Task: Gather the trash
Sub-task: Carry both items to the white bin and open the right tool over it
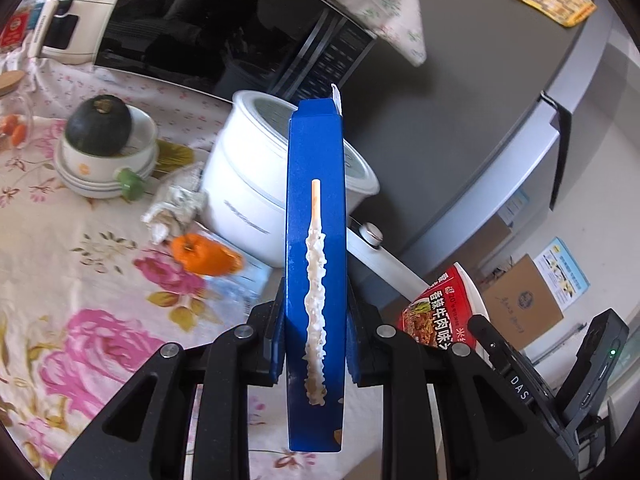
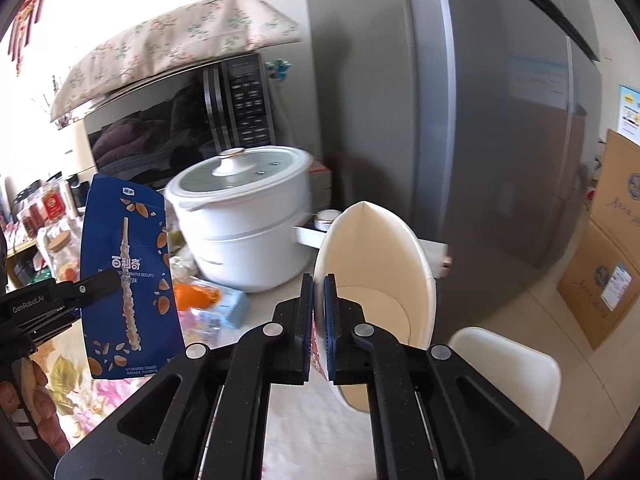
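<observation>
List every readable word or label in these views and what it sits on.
"百醇寺" on the blue biscuit box; its smaller print is blurred.
"GenRobot.AI" on the left gripper.
"DAS" on the right gripper.
"香辣牛肉味" on the red noodle cup.
Microwave button labels: too small to read.

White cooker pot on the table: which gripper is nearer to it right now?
Left, by a small margin. The left gripper, clamping the blue biscuit box, is over the tablecloth in front of the white cooker pot. The right gripper, pinching the noodle cup, sits beside its handle, toward the fridge.
</observation>
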`<state>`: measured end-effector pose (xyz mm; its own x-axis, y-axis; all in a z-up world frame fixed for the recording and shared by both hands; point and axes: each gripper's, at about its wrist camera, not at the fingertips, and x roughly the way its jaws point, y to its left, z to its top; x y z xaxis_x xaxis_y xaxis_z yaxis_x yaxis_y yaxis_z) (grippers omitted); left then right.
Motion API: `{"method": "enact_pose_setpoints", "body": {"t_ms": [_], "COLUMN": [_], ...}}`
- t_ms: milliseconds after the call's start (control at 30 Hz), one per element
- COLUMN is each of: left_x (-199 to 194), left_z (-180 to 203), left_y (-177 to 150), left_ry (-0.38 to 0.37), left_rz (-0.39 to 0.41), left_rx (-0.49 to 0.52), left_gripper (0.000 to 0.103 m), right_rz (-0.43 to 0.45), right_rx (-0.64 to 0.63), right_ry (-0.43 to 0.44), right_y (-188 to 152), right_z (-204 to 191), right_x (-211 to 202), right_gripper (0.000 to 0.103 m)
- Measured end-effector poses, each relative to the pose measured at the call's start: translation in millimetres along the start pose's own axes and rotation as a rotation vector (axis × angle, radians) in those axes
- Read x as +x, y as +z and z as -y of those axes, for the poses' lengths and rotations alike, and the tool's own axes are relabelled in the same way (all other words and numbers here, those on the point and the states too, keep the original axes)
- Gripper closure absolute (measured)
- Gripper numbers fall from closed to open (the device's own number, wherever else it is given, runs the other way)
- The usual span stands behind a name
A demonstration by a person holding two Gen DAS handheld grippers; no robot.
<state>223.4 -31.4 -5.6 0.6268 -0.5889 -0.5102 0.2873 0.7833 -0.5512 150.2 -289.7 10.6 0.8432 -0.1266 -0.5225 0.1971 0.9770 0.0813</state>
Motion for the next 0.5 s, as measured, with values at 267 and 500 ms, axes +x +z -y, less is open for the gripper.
{"method": "enact_pose_setpoints", "body": {"t_ms": [267, 500], "left_x": [29.1, 55.2], "left_z": [39.5, 79.9], "left_y": [-19.1, -37.9], "left_ry": [-0.061, -0.109], "left_rz": [-0.049, -0.100], "left_rx": [0.031, 0.084], "left_gripper": [0.080, 0.080], "right_rz": [-0.002, -0.031], "right_rx": [0.045, 0.074], "right_ry": [-0.092, -0.180], "right_y": [-7.2, -19.2], "right_z": [56.9, 104.3], "right_x": [-19.6, -27.3], "right_gripper": [0.099, 0.098]}}
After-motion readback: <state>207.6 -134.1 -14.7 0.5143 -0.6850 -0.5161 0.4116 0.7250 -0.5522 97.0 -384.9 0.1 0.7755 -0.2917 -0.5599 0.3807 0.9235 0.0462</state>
